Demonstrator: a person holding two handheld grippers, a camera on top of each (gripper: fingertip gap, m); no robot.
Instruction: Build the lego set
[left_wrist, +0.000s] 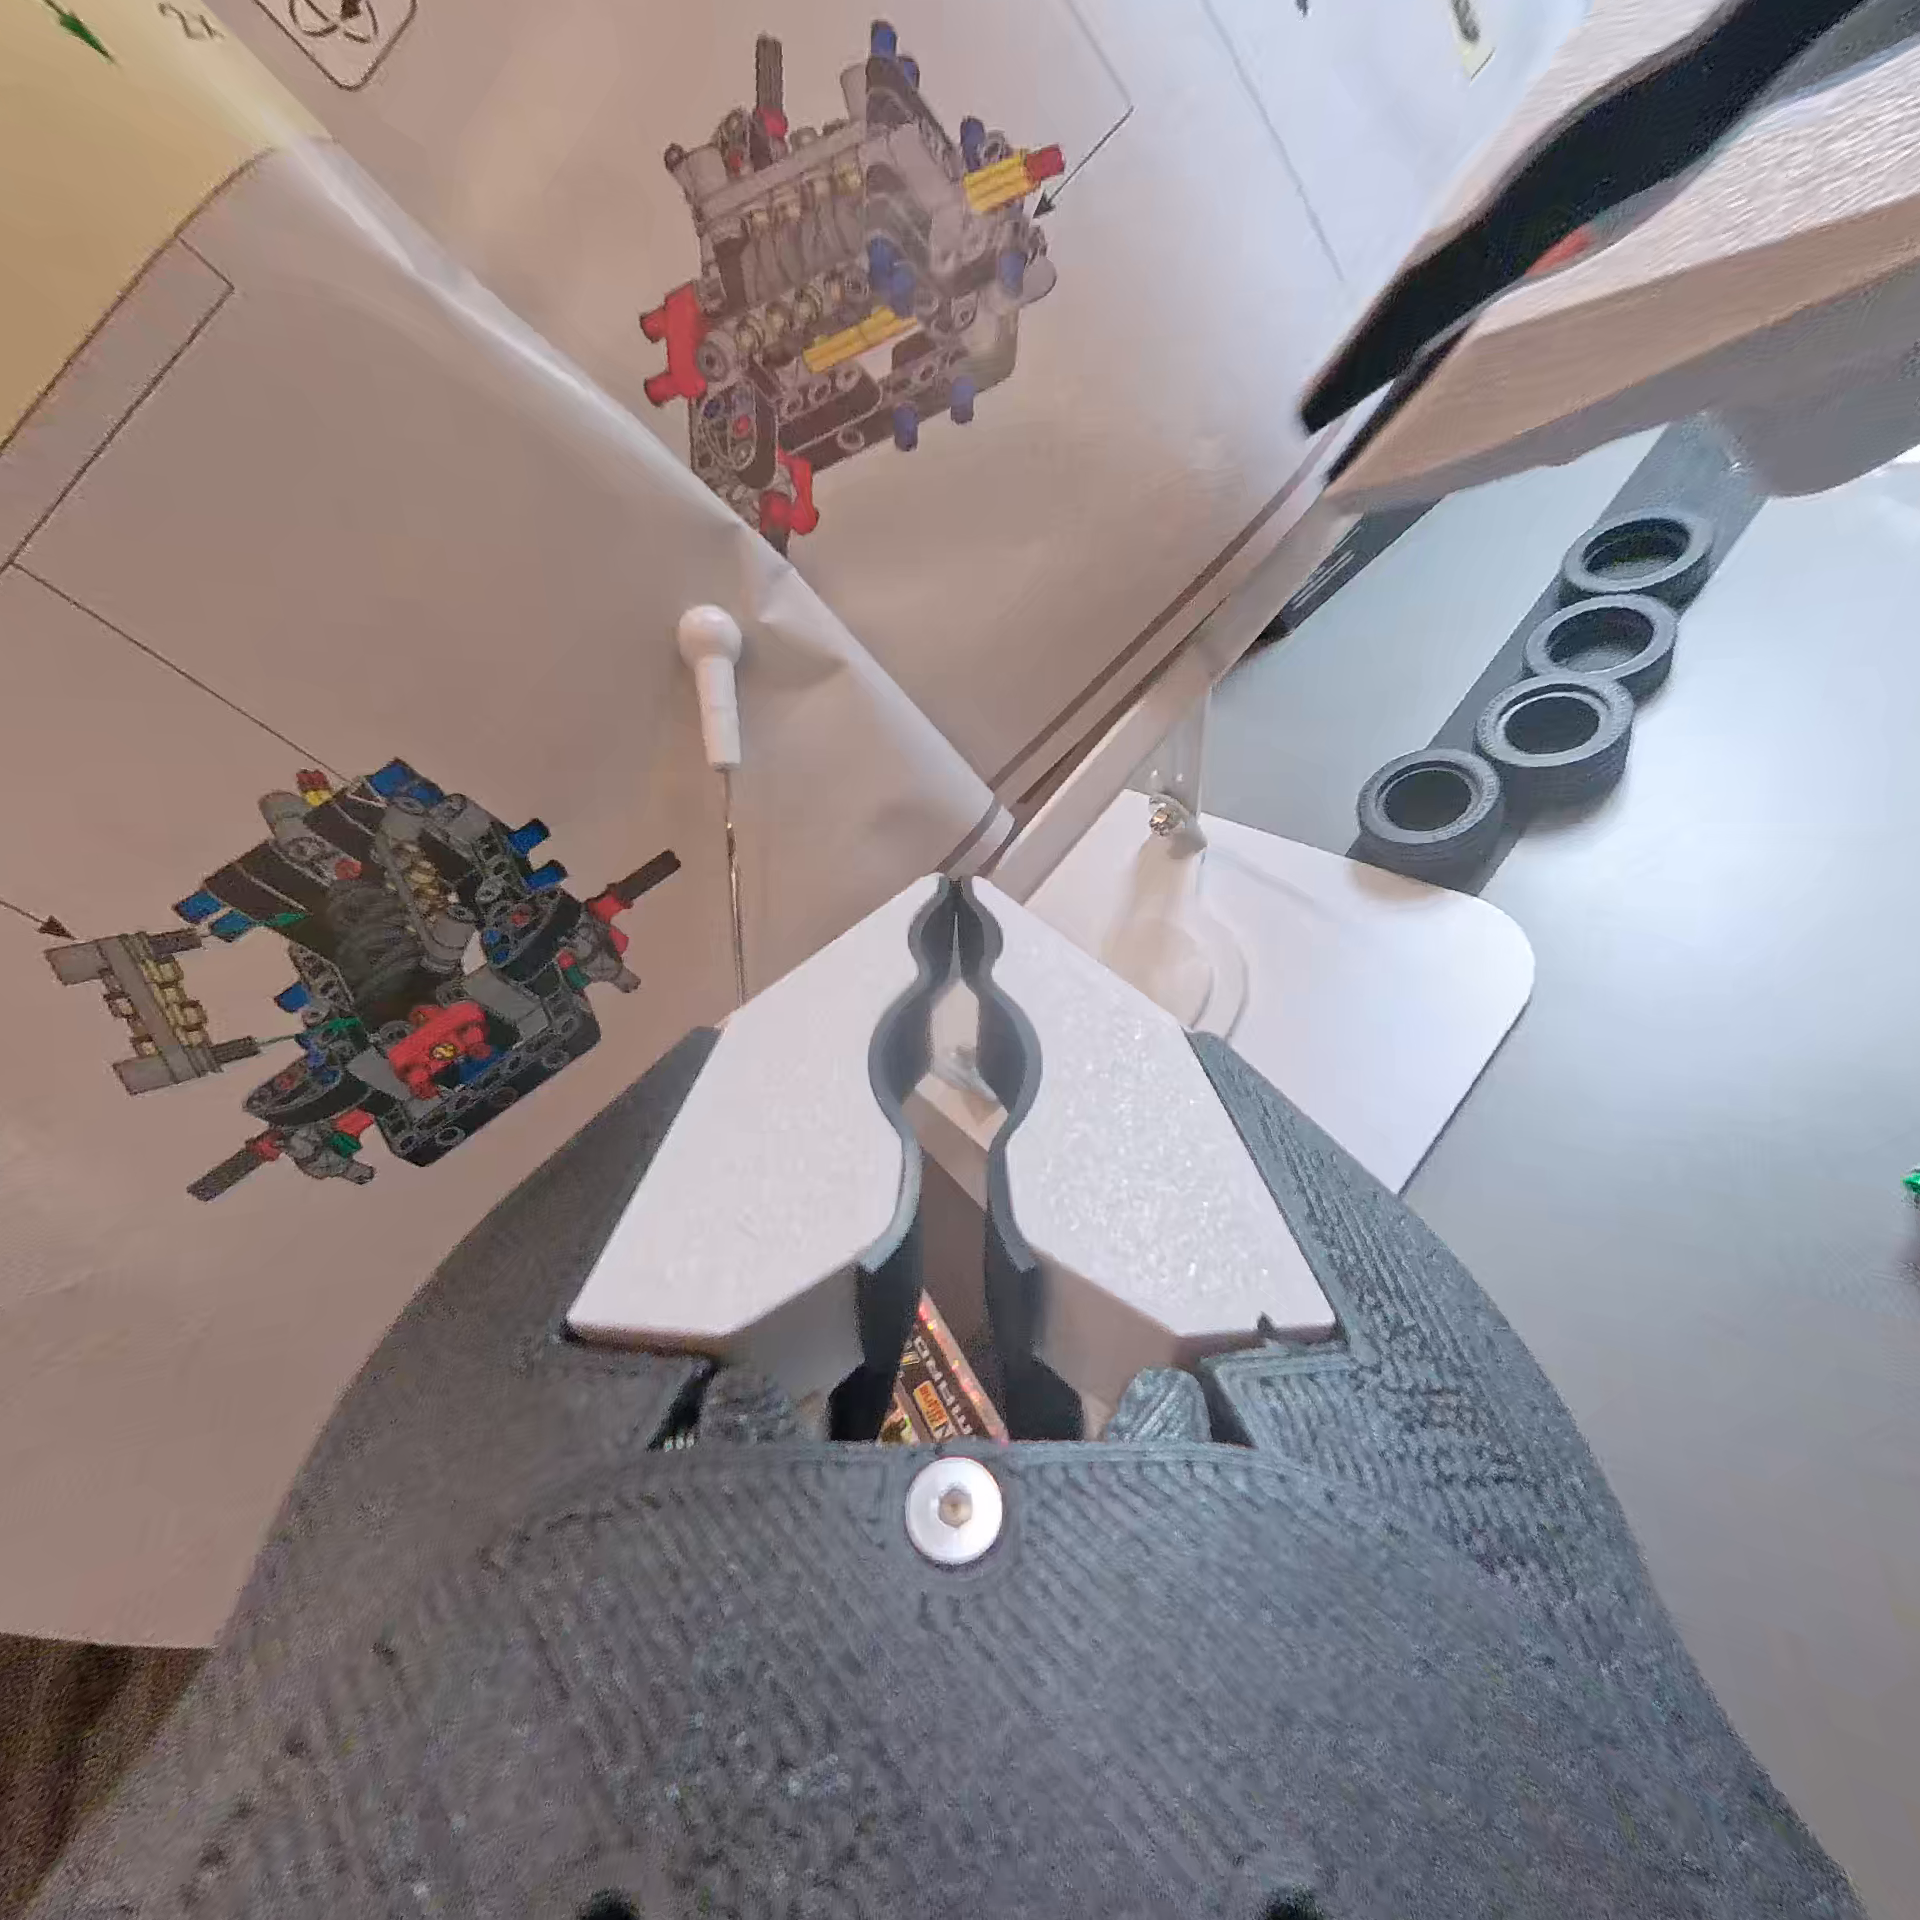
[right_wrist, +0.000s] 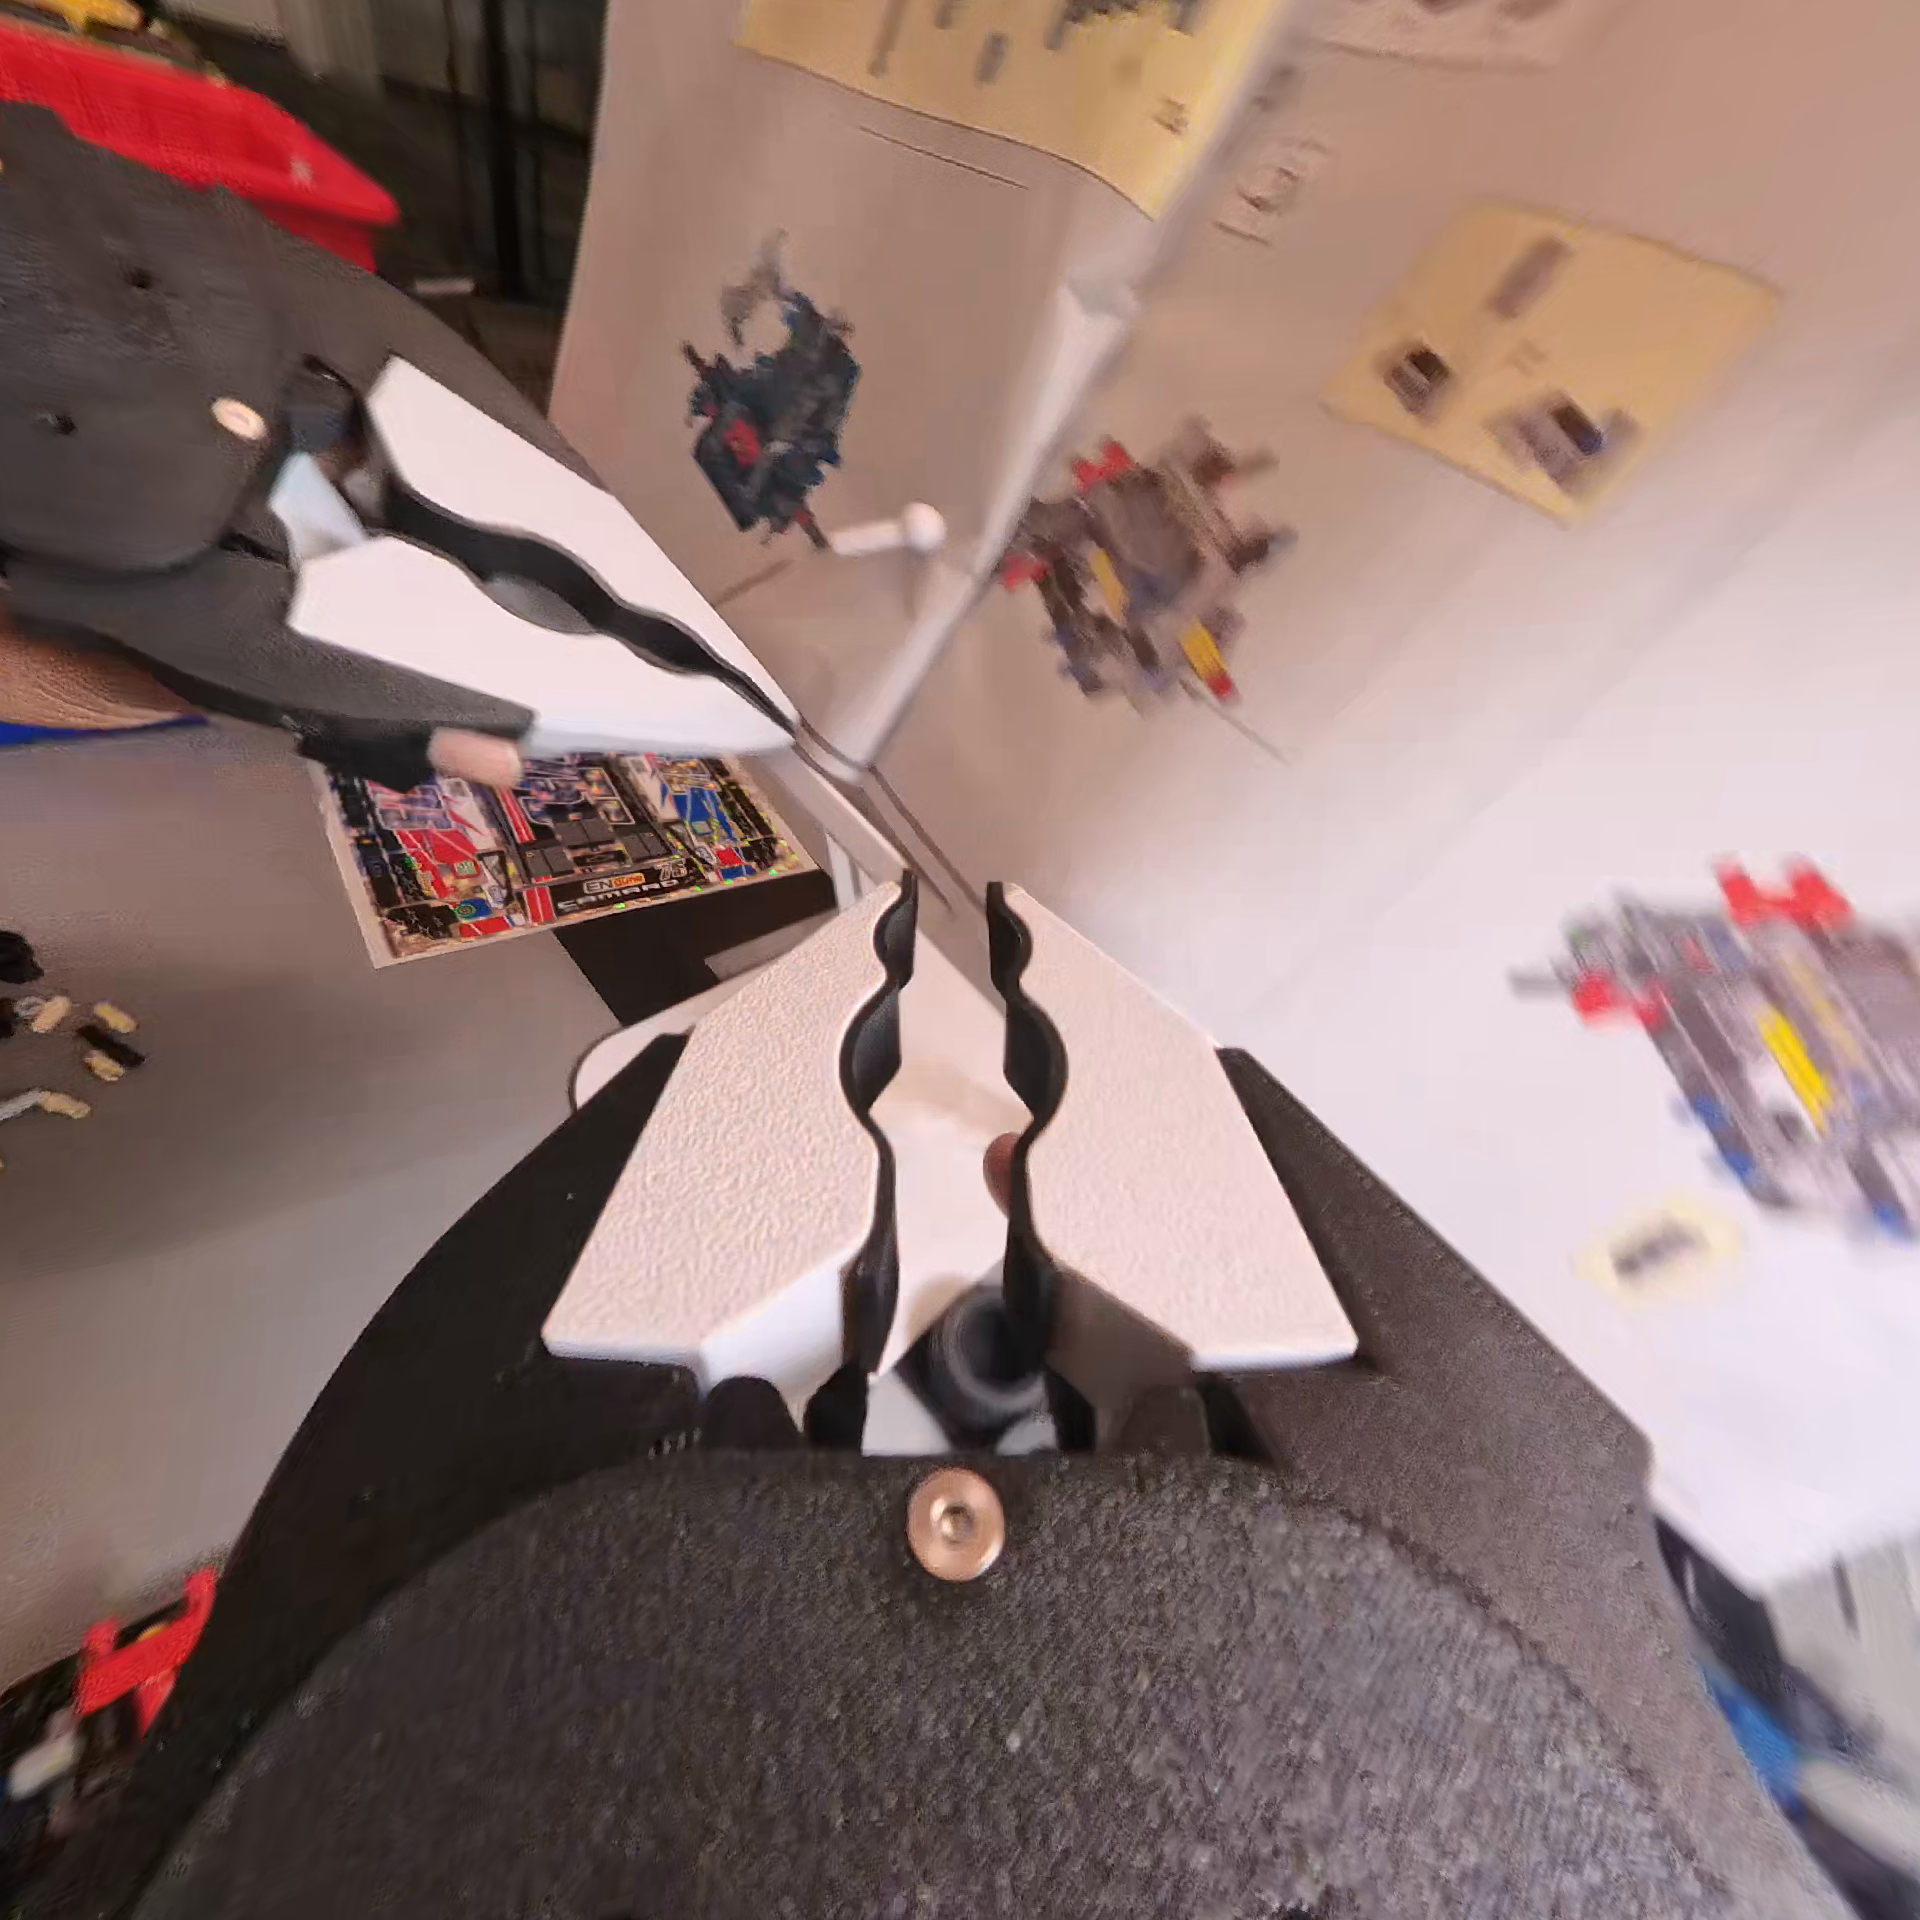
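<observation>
An open instruction booklet (left_wrist: 499, 582) stands on a white stand (left_wrist: 1351, 987), with printed pictures of the model on both pages. My left gripper (left_wrist: 954, 891) is shut on the lower edge of a page near the fold. The right wrist view shows it at the left (right_wrist: 798, 730), tips pinched at the booklet's bottom edge (right_wrist: 862, 769). My right gripper (right_wrist: 951, 904) is open by a narrow gap, just below the same page edges, with nothing between its fingers. It also shows blurred at the upper right of the left wrist view (left_wrist: 1558, 208).
A row of black tyres (left_wrist: 1538, 707) lies on the grey table right of the stand. A white-headed pin (left_wrist: 712, 665) rests against the page. A sticker sheet (right_wrist: 561, 842) lies flat left of the stand. Small loose pieces (right_wrist: 73, 1039), a red part (right_wrist: 135, 1652) and a red bin (right_wrist: 187, 135) are at the left. Across from one pair of fingers to the other is roughly 9 centimeters. From the left gripper's tips to the white-headed pin (left_wrist: 712, 665) is close to 5 centimeters. My right wrist view (right_wrist: 883, 529) looks at it from another angle.
</observation>
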